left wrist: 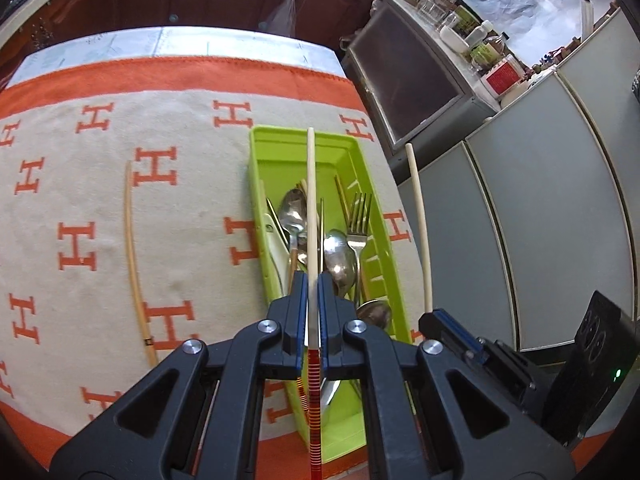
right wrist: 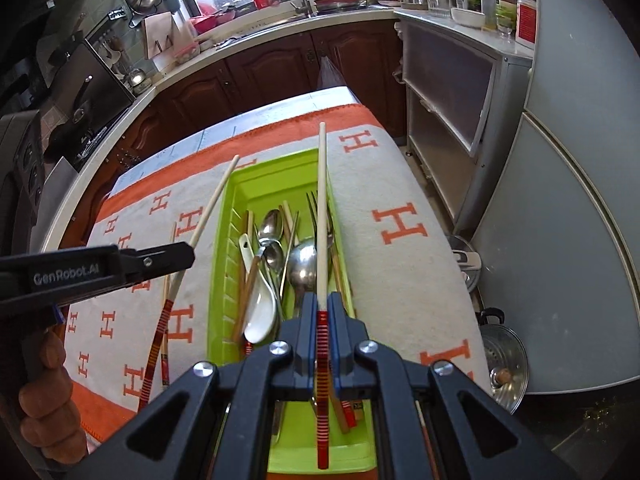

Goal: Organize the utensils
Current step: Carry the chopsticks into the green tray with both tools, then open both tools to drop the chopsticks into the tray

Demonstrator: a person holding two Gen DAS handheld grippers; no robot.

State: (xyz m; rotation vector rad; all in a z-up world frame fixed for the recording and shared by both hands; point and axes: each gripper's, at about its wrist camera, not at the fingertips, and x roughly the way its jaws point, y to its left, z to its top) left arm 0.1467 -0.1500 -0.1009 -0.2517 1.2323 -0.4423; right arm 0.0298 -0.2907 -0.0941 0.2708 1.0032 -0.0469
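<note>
The left gripper (left wrist: 309,300) points steeply down over the near end of the green utensil tray (left wrist: 256,184). Its fingers are clamped on a pale chopstick (left wrist: 310,208), gripped just above its red-and-white banded handle. The shaft runs forward over the tray's length, its tip reaching the tray's far rim. A person's hand (right wrist: 44,392) wraps the grip of this tool at the left edge of the right wrist view.

The right gripper (right wrist: 322,320) is likewise angled steeply down, just beside the tray's right wall. Its fingers are closed on a second chopstick (right wrist: 322,216), held at the top of its red banded section. The pale shaft extends forward along the tray's right side, past the far rim. In the left wrist view this gripper sits near the table's right edge, with its chopstick rising clear of the cloth.

The tray lies lengthwise toward the right side of the table, on a beige cloth (left wrist: 192,216) with orange H marks and an orange border. Inside it lie metal spoons (left wrist: 294,212), a fork (left wrist: 358,220), a white ceramic spoon (right wrist: 260,312) and several further chopsticks, piled loosely.

A loose chopstick (left wrist: 134,264) lies on the cloth, well left of the tray and roughly parallel to it.

Kitchen cabinets (right wrist: 248,76) stand beyond the table's far edge.
</note>
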